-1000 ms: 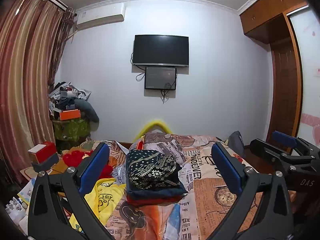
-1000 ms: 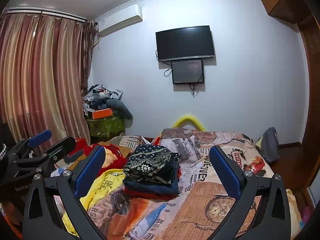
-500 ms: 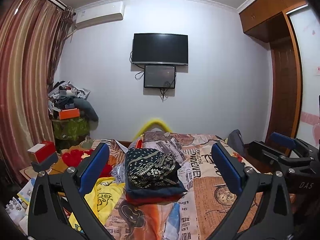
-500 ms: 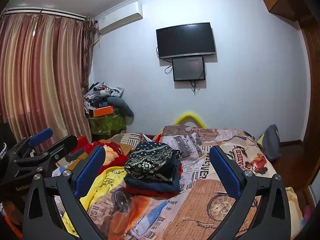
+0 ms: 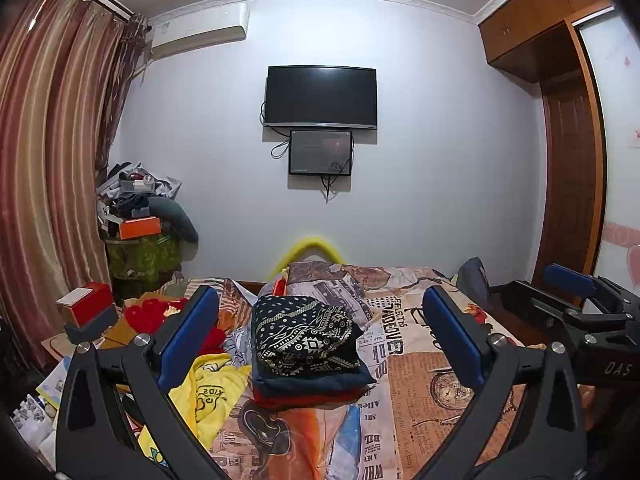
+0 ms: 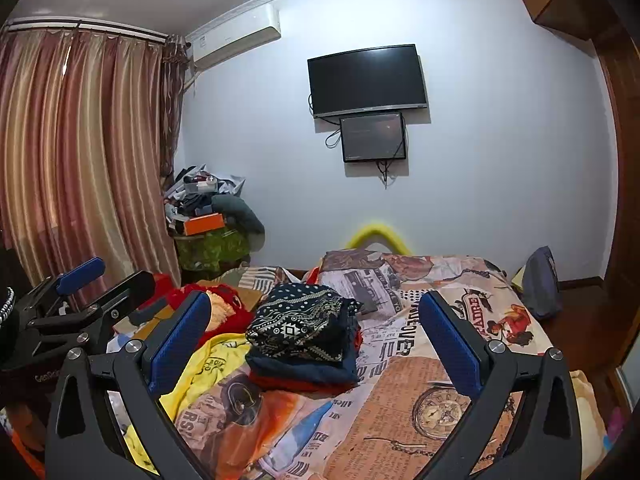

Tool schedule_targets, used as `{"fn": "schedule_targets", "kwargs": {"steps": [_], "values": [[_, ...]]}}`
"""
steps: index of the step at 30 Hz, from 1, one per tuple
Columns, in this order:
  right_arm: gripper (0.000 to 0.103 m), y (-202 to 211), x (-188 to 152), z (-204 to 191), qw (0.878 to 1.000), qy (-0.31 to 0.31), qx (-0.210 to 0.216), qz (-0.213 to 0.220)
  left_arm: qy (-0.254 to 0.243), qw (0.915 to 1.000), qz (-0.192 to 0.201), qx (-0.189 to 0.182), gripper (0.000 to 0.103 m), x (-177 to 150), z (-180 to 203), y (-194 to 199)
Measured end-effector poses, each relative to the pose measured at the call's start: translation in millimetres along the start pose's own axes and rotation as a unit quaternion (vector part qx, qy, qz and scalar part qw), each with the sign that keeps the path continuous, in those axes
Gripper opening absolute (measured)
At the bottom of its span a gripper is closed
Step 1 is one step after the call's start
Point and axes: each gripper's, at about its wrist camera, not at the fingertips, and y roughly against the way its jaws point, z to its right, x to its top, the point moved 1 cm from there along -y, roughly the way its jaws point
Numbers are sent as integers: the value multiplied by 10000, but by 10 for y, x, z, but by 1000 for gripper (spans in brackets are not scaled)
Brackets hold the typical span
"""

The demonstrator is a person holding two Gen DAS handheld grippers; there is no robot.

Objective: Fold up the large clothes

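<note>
Folded clothes stack (image 5: 306, 354): black patterned piece on top, navy and red layers beneath, resting mid-bed on the printed bedspread (image 5: 420, 360). Yellow garment (image 5: 208, 392), unfolded, at the stack's 8 o'clock, just beside it; red garment (image 6: 218, 308) crumpled at 10 o'clock. Left gripper (image 5: 320, 340): jaws spread wide, grasping nothing, raised above the bed. Right gripper (image 6: 316, 344): likewise released and empty. Wall television (image 5: 321, 96) at 12 o'clock; curtain (image 6: 80, 152) at 9 o'clock.

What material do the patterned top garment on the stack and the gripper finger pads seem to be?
Patterned top garment: soft woven fabric, probably cotton, matte; it creases and sags. Finger pads: blue, likely rubber; a fine grid texture shows.
</note>
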Motion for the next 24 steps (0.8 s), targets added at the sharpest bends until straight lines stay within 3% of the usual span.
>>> {"fn": "schedule_targets", "kwargs": {"steps": [24], "values": [[103, -1, 20, 4, 9999, -58, -66, 51, 103, 9999, -111, -74, 102, -55, 31, -12]]}}
